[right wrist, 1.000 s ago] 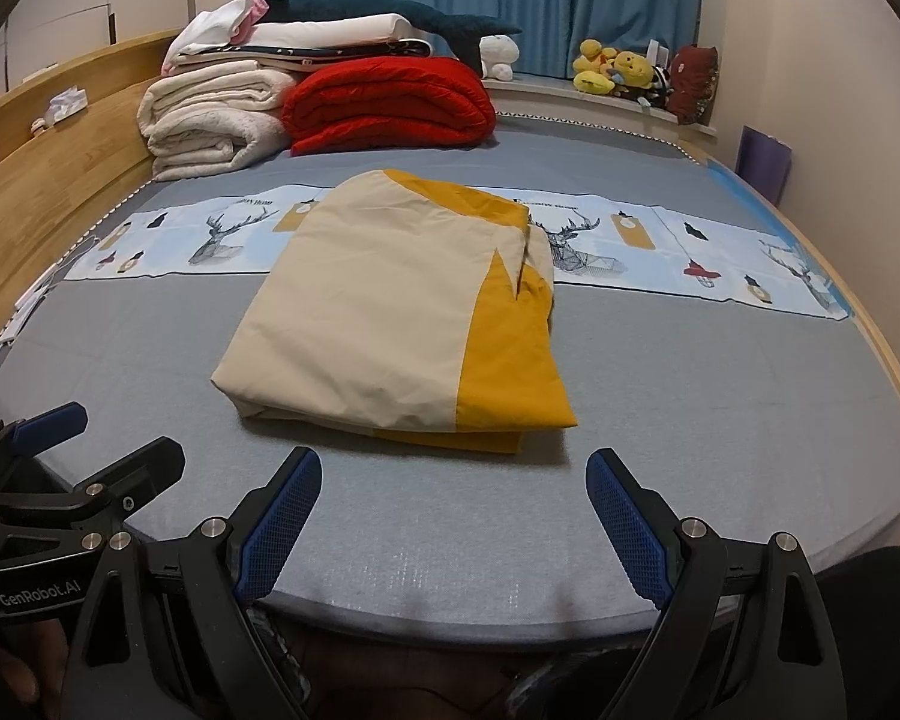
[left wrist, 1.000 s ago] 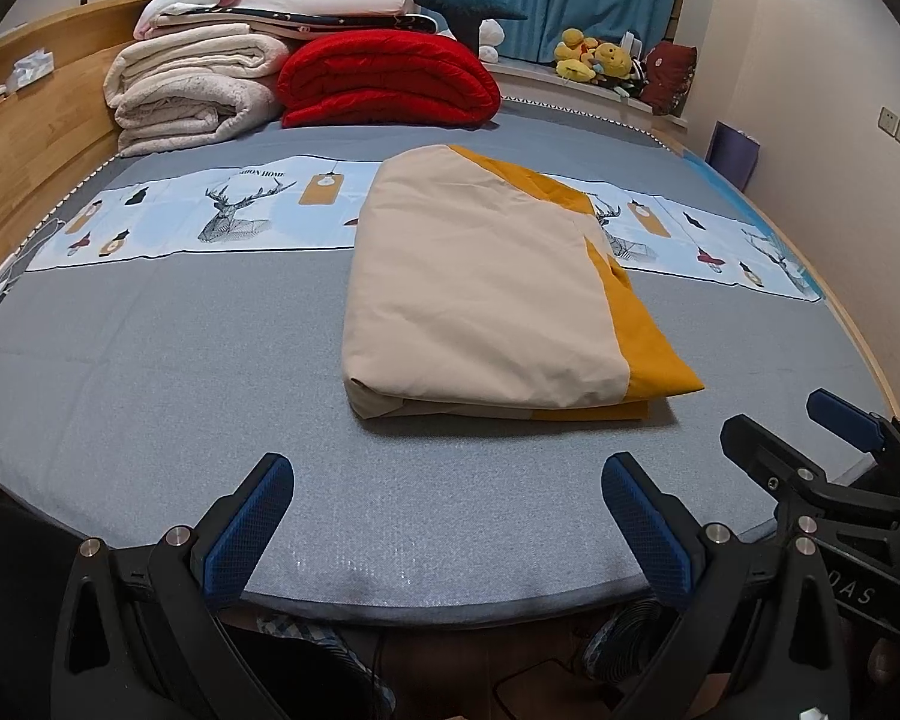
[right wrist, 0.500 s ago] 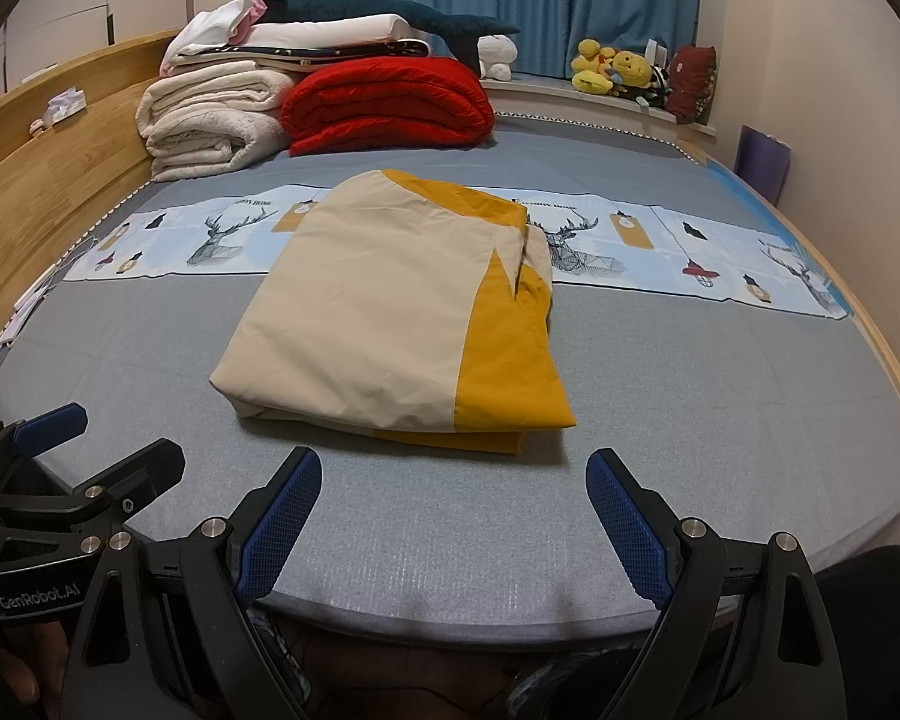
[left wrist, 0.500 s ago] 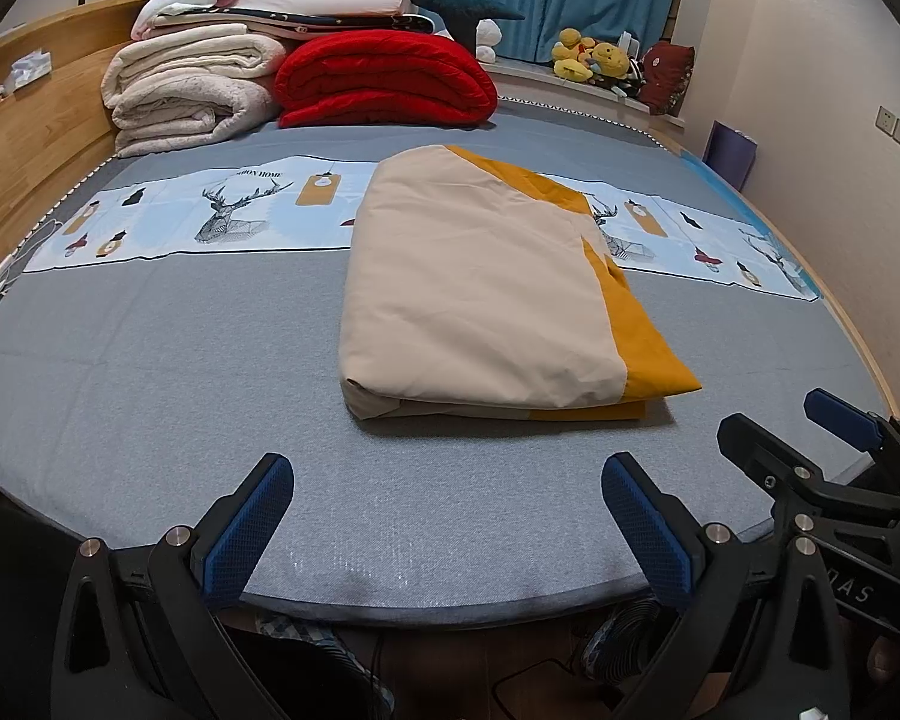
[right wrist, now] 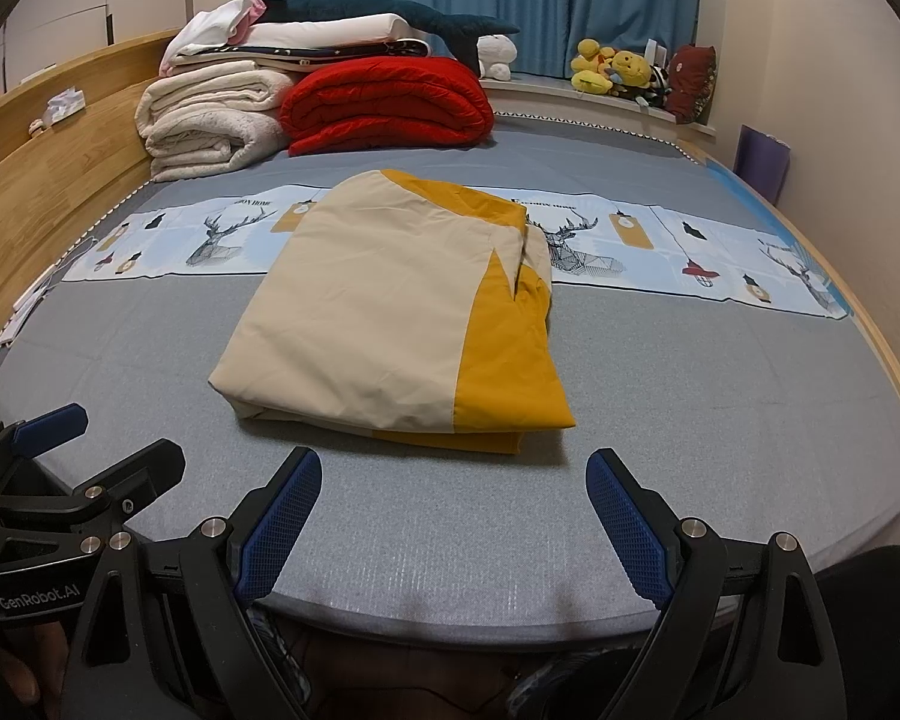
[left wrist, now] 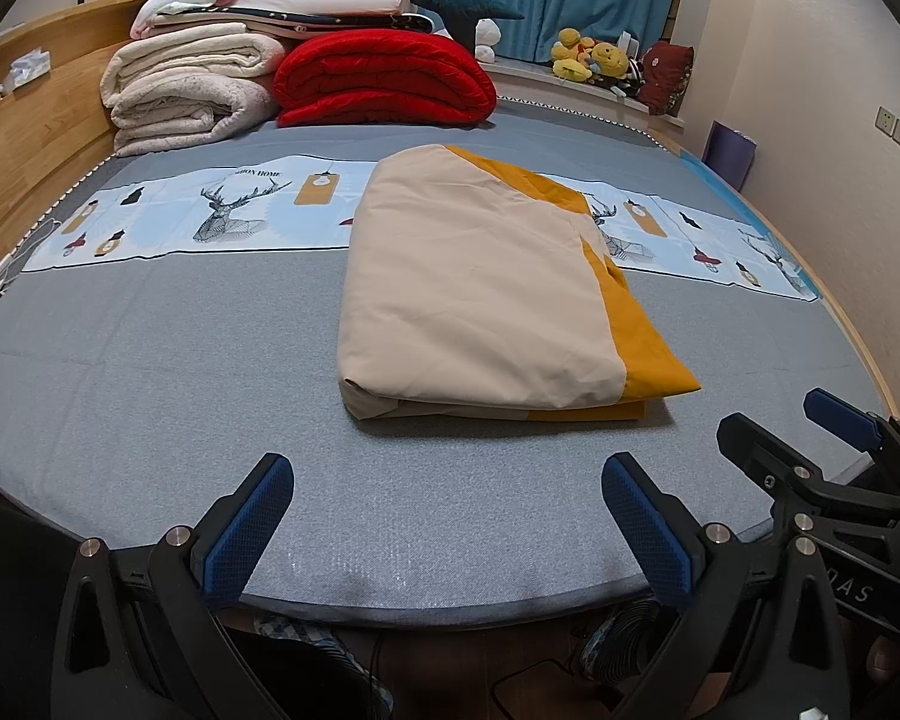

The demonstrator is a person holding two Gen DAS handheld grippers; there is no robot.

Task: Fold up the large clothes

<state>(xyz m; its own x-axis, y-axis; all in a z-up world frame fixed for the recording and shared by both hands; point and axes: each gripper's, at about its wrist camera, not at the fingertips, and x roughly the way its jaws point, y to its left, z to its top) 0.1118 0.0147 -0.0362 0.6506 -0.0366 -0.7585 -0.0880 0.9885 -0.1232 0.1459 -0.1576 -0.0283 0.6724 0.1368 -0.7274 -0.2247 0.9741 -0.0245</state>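
**Now the bundle sits folded, both tools hanging back**

Left hand-held gripper point(left wrist: 447, 531) low in frame, fingers spread, empty. Folded cream-and-mustard cloth point(left wrist: 486, 294) lies mid-frame on the bed point(left wrist: 150, 372), well ahead, untouched. Right hand-held gripper point(right wrist: 453, 525) likewise spread, cloth point(right wrist: 390, 318) just beyond. Risk, I'd say: a pinch on the top layer alone peels the loose mustard edge open and undoes the fold.

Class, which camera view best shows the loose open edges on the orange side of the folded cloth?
The right wrist view: the folded cloth shows its orange side's layered edges and a gap. The left wrist view shows that side more edge-on, as a narrow strip.
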